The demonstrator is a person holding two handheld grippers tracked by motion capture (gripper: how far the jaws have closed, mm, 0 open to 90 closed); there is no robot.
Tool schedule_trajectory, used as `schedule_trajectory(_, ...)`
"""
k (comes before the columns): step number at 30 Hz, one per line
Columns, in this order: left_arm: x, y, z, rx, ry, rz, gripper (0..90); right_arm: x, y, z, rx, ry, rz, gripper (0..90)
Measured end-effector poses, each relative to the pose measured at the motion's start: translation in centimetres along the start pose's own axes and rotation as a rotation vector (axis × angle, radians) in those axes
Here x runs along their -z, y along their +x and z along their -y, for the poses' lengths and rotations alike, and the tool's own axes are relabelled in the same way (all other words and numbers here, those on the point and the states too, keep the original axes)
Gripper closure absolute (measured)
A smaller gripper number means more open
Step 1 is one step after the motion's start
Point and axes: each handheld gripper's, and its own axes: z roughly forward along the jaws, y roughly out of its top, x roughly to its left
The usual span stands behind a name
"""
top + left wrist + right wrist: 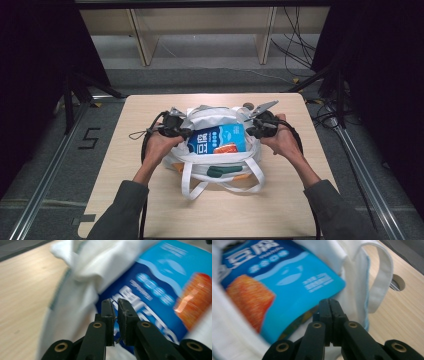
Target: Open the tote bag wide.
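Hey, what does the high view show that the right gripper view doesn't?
High view: the person's hands and sleeves, the left claw, and a dark green patch on the bag's front. Right gripper view: a close look at the right claw, jaws shut together, and a round hole in the tabletop. Shared: the blue packet inside the white bag on the wooden table.

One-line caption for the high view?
Two handheld grippers flank a white tote bag holding a blue snack packet.

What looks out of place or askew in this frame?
Nothing is spilled or damaged. The blue snack packet lies tilted in the open white tote bag, whose handles sprawl loose on the table.
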Motion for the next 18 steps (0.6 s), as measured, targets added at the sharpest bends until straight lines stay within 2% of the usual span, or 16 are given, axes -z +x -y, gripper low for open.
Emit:
schedule_trajectory(1, -0.3, 0.2, -0.2, 0.013, -0.006, -0.005, 82.5, -0.7, -0.4, -0.1, -0.008, -0.004, 0.01, 90.0)
schedule_trajectory(2, -0.7, 0.4, -0.4, 0.008, -0.004, -0.015, 82.6, -1.3, -0.8, -0.2, -0.019, 0.004, 0.012, 90.0)
schedule_trajectory(4, -1.7, 0.8, -0.2, 0.039, 0.006, -0.03, 83.8, -2.6, -1.5, -0.1, -0.029, 0.049, 0.004, 90.0)
schedule_trajectory(5, -2.3, 1.5, 0.1, 0.067, 0.035, -0.023, 84.5, -3.2, -1.8, 0.1, -0.019, 0.062, -0.003, 90.0)
schedule_trajectory(6, -2.9, 2.0, 0.5, 0.08, 0.055, -0.041, 86.8, -4.0, -1.9, 0.3, -0.02, 0.095, 0.007, 90.0)
schedule_trajectory(7, -2.9, 2.0, 0.5, 0.08, 0.055, -0.041, 88.3, -4.0, -1.9, 0.3, -0.02, 0.095, 0.007, 90.0)
schedule_trajectory(8, -3.6, 3.0, 1.1, 0.098, 0.098, -0.052, 89.2, -5.0, -2.3, 0.7, -0.013, 0.182, 0.064, 90.0)
schedule_trajectory(9, -3.6, 3.0, 1.1, 0.098, 0.098, -0.052, 89.2, -5.4, -2.6, 1.0, -0.023, 0.203, 0.063, 90.0)
schedule_trajectory(10, -3.5, 2.8, 1.0, 0.098, 0.095, -0.054, 89.1, -5.6, -2.9, 1.2, -0.041, 0.204, 0.056, 90.0)
schedule_trajectory(11, -3.2, 2.6, 0.9, 0.077, 0.088, -0.057, 88.8, -5.6, -3.0, 1.2, -0.06, 0.196, 0.045, 90.0)
schedule_trajectory(13, -2.7, 2.4, 0.8, 0.081, 0.075, -0.052, 87.2, -4.9, -2.9, 0.9, -0.074, 0.156, 0.012, 90.0)
schedule_trajectory(14, -2.7, 2.4, 0.8, 0.081, 0.075, -0.052, 86.7, -4.5, -2.7, 0.7, -0.065, 0.128, 0.017, 90.0)
schedule_trajectory(15, -1.8, 2.1, 0.6, 0.095, 0.032, -0.017, 86.3, -3.7, -2.6, 0.4, -0.052, 0.096, 0.022, 90.0)
schedule_trajectory(17, -1.3, 2.0, 0.5, 0.092, 0.025, -0.006, 86.1, -2.6, -2.4, 0.0, -0.022, 0.055, 0.019, 90.0)
schedule_trajectory(18, -0.6, 1.6, 0.3, 0.082, 0.003, 0.005, 86.0, -2.0, -2.2, -0.3, -0.048, 0.058, 0.008, 90.0)
